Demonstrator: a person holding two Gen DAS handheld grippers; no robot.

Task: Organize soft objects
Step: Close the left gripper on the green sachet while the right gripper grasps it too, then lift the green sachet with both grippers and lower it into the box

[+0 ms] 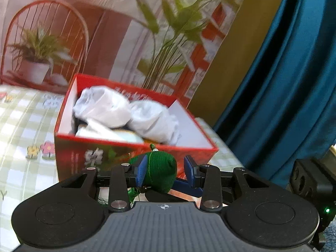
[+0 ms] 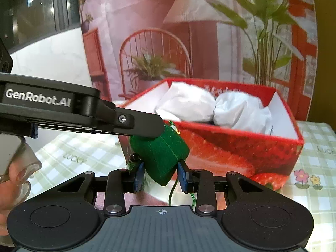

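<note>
The green felt pouch [image 2: 161, 157] sits between both tools, in the air before the red strawberry box [image 2: 210, 147]; the right hand-held gripper [image 2: 160, 176] pinches its lower end, and the left hand-held gripper [image 1: 166, 171] stands open around it; the box lies at twelve o'clock, already holding white bundles [image 2: 212, 107].

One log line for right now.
left gripper: open around green pouch | right gripper: shut on green pouch | red box: behind, two white bundles inside

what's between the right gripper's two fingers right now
A green plush toy sits between the right gripper's blue fingers, in front of the red box. The right wrist view shows it.
</note>
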